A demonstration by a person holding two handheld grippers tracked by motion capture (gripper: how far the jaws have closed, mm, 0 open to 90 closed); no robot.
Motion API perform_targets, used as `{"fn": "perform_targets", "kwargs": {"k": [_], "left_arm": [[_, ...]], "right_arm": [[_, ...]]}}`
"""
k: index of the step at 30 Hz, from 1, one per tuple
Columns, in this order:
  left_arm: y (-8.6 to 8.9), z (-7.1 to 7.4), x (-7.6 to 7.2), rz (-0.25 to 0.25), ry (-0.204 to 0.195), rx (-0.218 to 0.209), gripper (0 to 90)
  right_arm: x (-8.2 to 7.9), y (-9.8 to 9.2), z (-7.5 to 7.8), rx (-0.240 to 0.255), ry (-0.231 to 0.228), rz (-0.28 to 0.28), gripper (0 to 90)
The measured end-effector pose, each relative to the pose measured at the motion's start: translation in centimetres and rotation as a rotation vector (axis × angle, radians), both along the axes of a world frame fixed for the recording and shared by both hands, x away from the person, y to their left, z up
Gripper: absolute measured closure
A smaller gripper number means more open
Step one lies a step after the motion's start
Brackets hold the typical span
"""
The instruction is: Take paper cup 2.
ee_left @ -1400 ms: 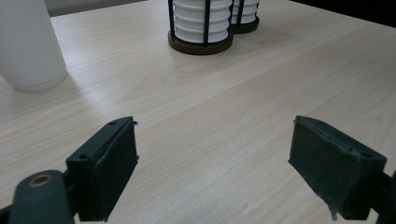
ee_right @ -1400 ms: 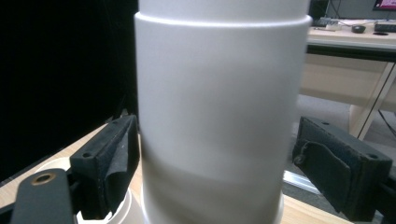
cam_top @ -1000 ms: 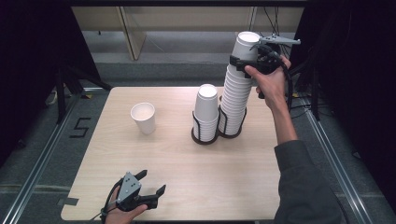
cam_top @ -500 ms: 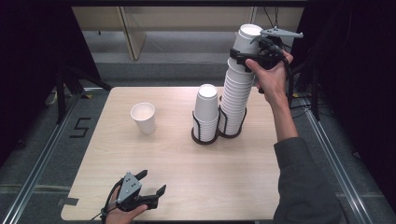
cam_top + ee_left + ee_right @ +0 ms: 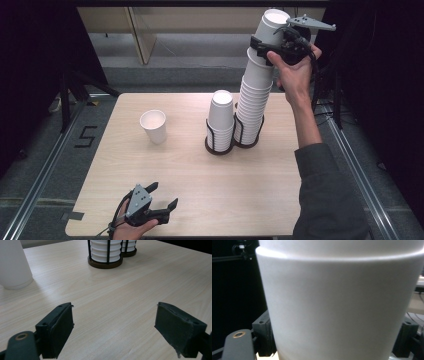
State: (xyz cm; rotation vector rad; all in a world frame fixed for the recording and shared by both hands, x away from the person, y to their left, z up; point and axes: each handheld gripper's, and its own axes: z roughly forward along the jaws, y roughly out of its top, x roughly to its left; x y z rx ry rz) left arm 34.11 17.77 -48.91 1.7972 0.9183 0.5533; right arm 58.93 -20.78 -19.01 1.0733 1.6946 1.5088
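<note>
Lifting step: the right gripper (image 5: 270,46) has its jaws closed around the top cup (image 5: 269,31) of the tall stack (image 5: 254,95), pressing the wall from both sides a little below the rim, probably so one cup comes free while the rest stay nested.
Right gripper close-up: in the right gripper view the cup wall (image 5: 337,307) sits between the two black jaws, a jaw at each side of it.
Tall stack: white cups, tapered and rolled at the rim, nested so only narrow bands show; it stands in a black wire holder (image 5: 248,137) at the table's far right, leaning slightly toward the top.
Short stack: a lower pile of the same cups (image 5: 220,117) in a second wire holder, touching the first one's left side; the round dark base and upright wires likely keep the piles from toppling.
Single cup: one white cup (image 5: 153,126) stands upright and open on the bare wood, well apart to the left, seemingly where pulled cups are set.
Left gripper: the left gripper (image 5: 162,200) rests low at the near edge, jaws parted, nothing between them, waiting out of the way.
Table: pale wood-grain top (image 5: 280,190), smooth and matt.
</note>
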Motion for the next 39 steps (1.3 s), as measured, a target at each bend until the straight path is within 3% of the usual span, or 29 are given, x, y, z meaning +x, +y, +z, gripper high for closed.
{"fn": "perform_targets", "kwargs": {"k": [10,19,26,30,39], "left_arm": [[-0.1,0.0,-0.1,-0.009,0.007,0.011,14.3],[-0.2,0.0,-0.1,-0.008,0.007,0.008,14.3],[-0.4,-0.1,-0.1,-0.012,0.009,-0.002,14.3],[-0.5,-0.1,-0.1,-0.005,0.009,0.0,14.3],[-0.6,-0.2,0.2,0.003,-0.005,-0.008,14.3]], "right_arm": [[-1.6,-1.1,2.6,0.028,-0.057,-0.017,17.7],[-3.9,-3.9,2.6,0.018,-0.044,-0.026,17.8],[-6.5,-6.4,1.2,-0.009,-0.018,-0.039,17.9],[-7.7,-7.6,-0.6,-0.012,0.008,-0.044,17.8],[-10.4,-8.2,-6.3,-0.028,0.037,0.003,17.9]]}}
